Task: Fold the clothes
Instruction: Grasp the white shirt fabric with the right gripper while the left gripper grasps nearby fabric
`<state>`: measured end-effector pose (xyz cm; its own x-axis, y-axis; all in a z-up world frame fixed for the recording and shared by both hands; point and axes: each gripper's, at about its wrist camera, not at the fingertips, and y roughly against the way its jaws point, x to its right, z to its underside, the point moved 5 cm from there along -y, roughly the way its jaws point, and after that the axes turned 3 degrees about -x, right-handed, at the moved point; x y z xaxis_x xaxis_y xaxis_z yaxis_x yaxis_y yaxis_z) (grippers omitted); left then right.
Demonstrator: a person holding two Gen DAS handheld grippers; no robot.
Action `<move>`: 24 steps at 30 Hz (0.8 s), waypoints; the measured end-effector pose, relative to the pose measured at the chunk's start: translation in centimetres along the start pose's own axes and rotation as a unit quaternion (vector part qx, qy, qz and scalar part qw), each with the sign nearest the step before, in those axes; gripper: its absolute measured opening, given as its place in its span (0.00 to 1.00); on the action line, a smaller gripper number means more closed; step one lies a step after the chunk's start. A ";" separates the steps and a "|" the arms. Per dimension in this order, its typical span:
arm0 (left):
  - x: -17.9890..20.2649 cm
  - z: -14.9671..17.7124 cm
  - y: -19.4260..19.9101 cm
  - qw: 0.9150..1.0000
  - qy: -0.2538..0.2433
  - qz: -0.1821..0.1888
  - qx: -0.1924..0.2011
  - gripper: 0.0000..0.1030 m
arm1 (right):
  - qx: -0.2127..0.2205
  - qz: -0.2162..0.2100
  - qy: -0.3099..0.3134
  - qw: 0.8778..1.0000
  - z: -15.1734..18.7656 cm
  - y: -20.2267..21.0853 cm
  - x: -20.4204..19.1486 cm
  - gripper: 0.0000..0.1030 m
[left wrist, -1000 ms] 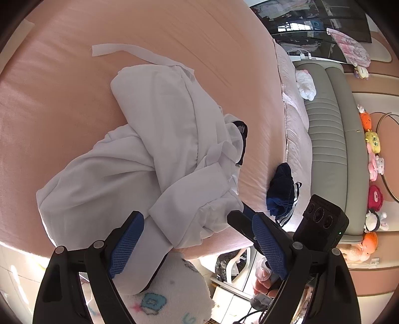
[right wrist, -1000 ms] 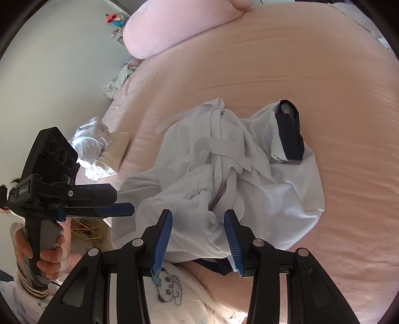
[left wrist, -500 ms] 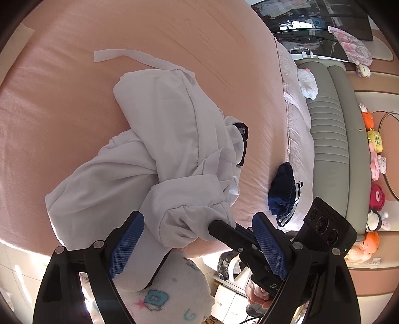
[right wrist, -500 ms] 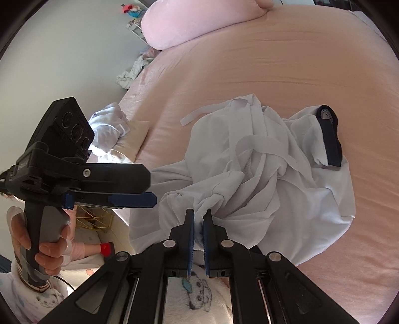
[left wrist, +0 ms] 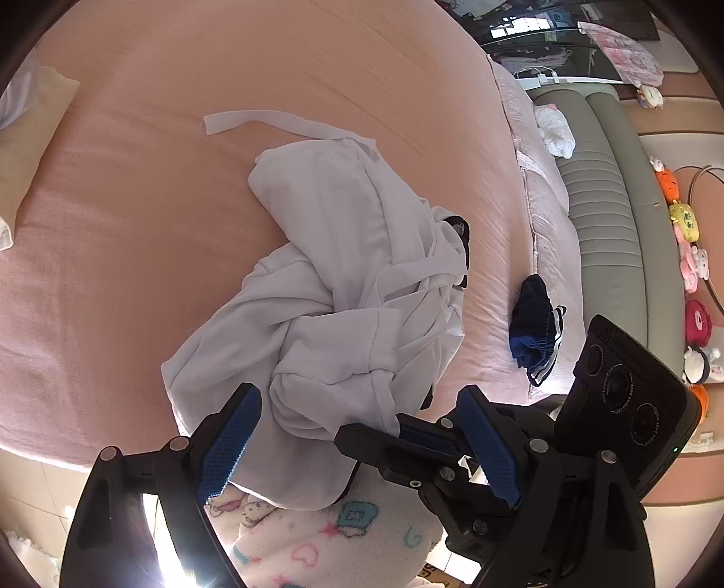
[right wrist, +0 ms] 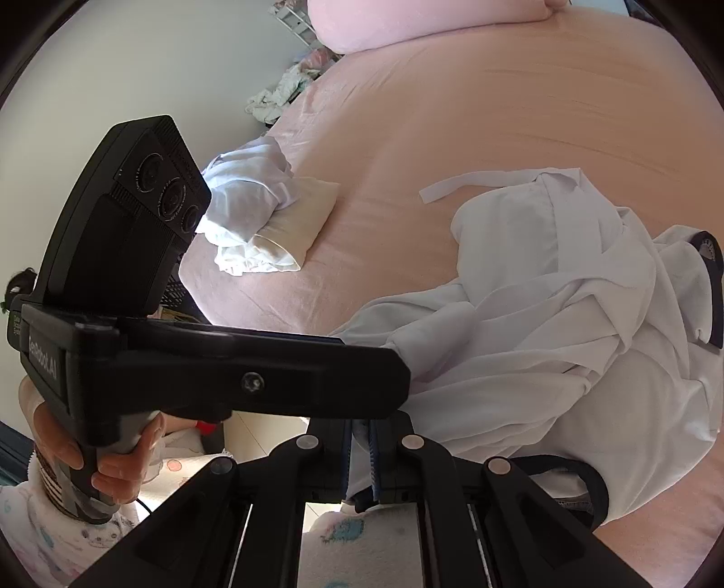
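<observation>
A crumpled white garment with navy trim [left wrist: 353, 289] lies on the pink bed [left wrist: 135, 190]; it also shows in the right wrist view [right wrist: 565, 316]. My left gripper [left wrist: 357, 445] is open, its blue pads on either side of the garment's near hem, not touching it. My right gripper [right wrist: 360, 445] is shut on the garment's near edge at the bed's front edge. It shows in the left wrist view [left wrist: 398, 434], fingers closed on the cloth. The left gripper body [right wrist: 217, 366] crosses the right wrist view.
A small navy garment [left wrist: 534, 321] lies near the bed's right edge. A grey-green sofa [left wrist: 606, 235] with plush toys stands beyond. A beige pillow with white clothes [right wrist: 271, 212] sits at the bed's left. A large pink pillow [right wrist: 430, 18] lies at the far end.
My right gripper closed on the garment's near edge and pulled it toward the bed's front edge, bunching the cloth. The left gripper stayed open and came closer to the right one.
</observation>
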<state>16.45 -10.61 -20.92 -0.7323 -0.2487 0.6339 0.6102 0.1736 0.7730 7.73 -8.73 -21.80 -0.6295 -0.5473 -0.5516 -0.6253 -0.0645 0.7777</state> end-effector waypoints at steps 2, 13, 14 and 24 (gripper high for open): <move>-0.4 0.2 -0.2 1.000 0.005 0.003 -0.001 0.85 | -0.005 0.005 0.003 1.000 0.0 -0.3 -0.3 0.05; -1.3 0.3 -0.6 0.999 -0.002 0.037 0.013 0.45 | -0.034 0.040 0.033 0.998 -0.3 -1.3 -1.4 0.07; -1.5 0.2 -0.7 0.999 -0.003 0.033 0.015 0.40 | -0.040 0.046 0.043 0.997 -0.2 -1.5 -1.6 0.07; -4.9 1.1 -0.3 0.999 0.022 0.035 0.020 0.24 | -0.069 0.060 0.044 0.995 0.2 -0.9 -1.3 0.08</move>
<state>19.47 -8.38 -24.25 -0.6739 -0.2760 0.6854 0.6460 0.2300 0.7278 9.02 -7.83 -21.87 -0.6486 -0.6285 -0.4292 -0.4757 -0.1054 0.8733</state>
